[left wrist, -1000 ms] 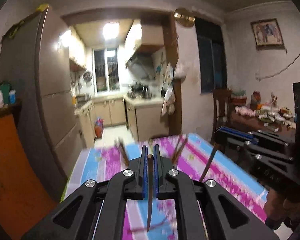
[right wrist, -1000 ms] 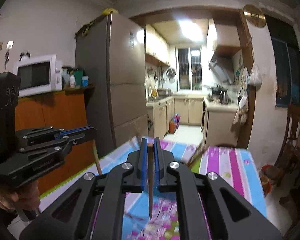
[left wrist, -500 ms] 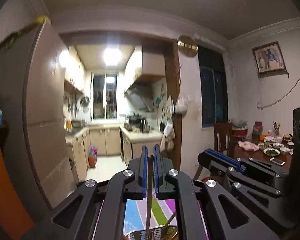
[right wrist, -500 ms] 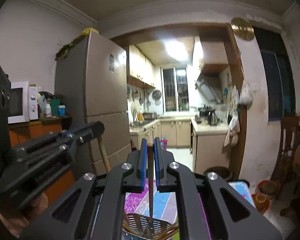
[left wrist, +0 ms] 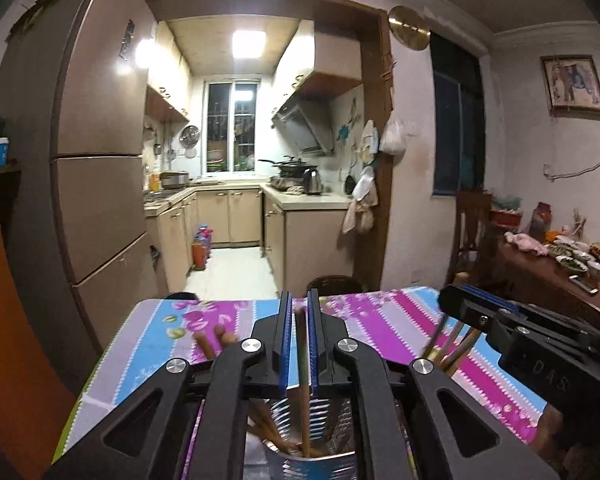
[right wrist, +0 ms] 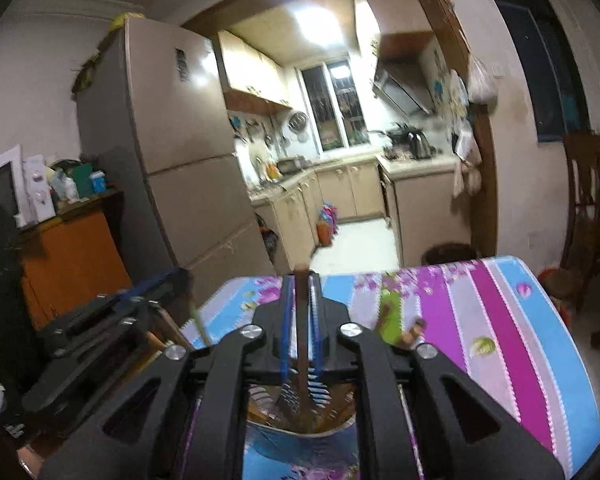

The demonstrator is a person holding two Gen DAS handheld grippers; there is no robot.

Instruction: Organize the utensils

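Your left gripper (left wrist: 299, 312) has just been opening: a thin brown wooden chopstick (left wrist: 302, 364) stands between its blue pads, gap visible on both sides, so it's loose, tip down in the perforated metal utensil holder (left wrist: 324, 420) below. Your right gripper (right wrist: 300, 284) has just been opening too; its dark wooden chopstick (right wrist: 300, 340) stands between the parted jaws over the same holder (right wrist: 300, 428), though blur makes pad contact hard to judge. Holder sits on the striped floral tablecloth (left wrist: 380, 320), other chopsticks (left wrist: 208, 344) leaning out.
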